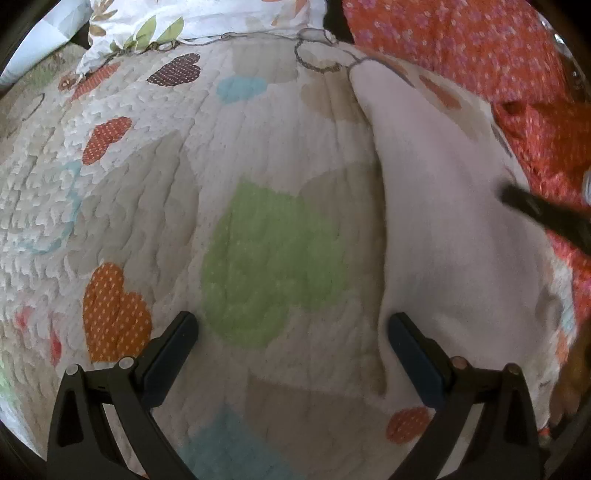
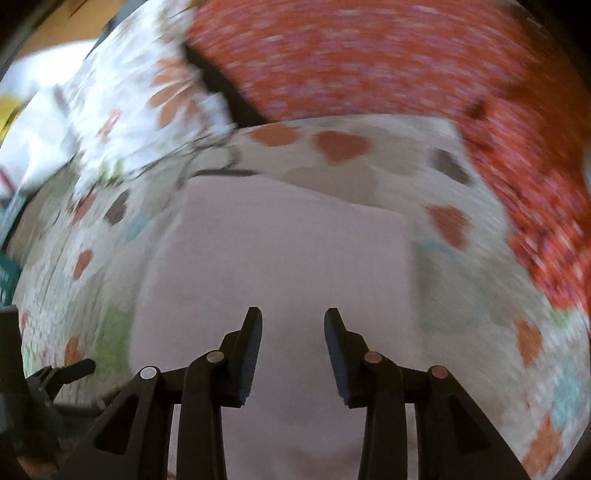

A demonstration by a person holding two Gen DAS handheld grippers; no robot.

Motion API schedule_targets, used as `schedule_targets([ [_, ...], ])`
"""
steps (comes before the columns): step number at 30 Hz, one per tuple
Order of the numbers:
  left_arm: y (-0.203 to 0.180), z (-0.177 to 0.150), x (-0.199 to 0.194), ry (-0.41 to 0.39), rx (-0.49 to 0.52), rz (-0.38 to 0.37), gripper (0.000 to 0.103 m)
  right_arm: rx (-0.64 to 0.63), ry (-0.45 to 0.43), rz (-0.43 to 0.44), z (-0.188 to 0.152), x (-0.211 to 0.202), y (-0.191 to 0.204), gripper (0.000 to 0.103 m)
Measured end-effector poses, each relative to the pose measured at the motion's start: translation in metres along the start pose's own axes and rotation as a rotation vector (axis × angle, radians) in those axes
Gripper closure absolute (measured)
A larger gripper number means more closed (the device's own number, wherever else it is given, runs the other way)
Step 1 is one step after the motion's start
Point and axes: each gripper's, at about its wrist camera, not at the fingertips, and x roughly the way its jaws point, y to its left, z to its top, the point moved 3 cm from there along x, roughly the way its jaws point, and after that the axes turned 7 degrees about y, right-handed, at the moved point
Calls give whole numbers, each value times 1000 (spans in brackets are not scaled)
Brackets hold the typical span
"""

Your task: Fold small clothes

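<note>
A pale pink-white garment [image 1: 450,229] lies flat on a quilted bedspread with coloured hearts [image 1: 147,192]. In the left wrist view it fills the right side; my left gripper [image 1: 291,325] is open and empty, its right finger at the garment's left edge, its left finger over bare quilt. The right gripper's dark finger [image 1: 535,210] shows at the right over the garment. In the blurred right wrist view the garment [image 2: 280,251] lies as a folded rectangle ahead, and my right gripper [image 2: 293,321] hovers over it, open and empty. The left gripper [image 2: 66,369] shows at lower left.
An orange-red flowered cloth [image 1: 480,40] is heaped at the back right; it also shows in the right wrist view [image 2: 369,62]. A white flowered pillow [image 1: 155,26] lies at the back left. A green heart patch [image 1: 273,262] lies between my left fingers.
</note>
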Motion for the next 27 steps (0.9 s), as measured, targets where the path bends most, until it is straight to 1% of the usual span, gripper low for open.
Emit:
schedule_targets([
  [2,-2,-6,0,-9,24,21,0,-75,50,37,16,25,30,65],
  [3,-4,-8,0,-13,34,29,0,-99,70,34,23,36,41,65],
  [4,-4,-8,0,-15,36,29,0,-119,83,13,31,47,49,65],
  [5,-3,-8,-1,-16,34,21,0,-133,77,-15,44,57,57,65],
  [7,-1,-6,-1,-10,29,2,0,-122,75,-24,65,68,62,65],
  [9,1,-6,-2,-6,27,-11,0,-81,115,-7,86,85,62,65],
  [11,3,-5,-3,-1,27,-22,0,-60,127,-19,99,97,62,63],
  [14,7,-5,-6,4,31,-33,0,-26,128,-19,109,97,61,63],
  [15,9,-5,-7,7,30,-37,0,-6,101,-5,110,86,58,63],
  [17,12,-5,-9,10,25,-48,0,24,40,8,103,58,46,63],
  [19,13,-5,-11,14,18,-60,0,28,23,-3,90,39,36,62],
  [20,14,-5,-13,15,13,-68,0,28,24,-11,77,27,27,60],
  [22,16,-6,-15,15,5,-81,0,26,42,-40,54,16,13,56],
  [25,19,-9,-16,11,1,-81,0,40,91,-107,9,5,-12,53],
  [26,19,-11,-16,8,2,-78,0,61,118,-119,-12,4,-24,50],
  [27,19,-12,-16,-1,2,-74,0,82,140,-116,-28,4,-33,46],
])
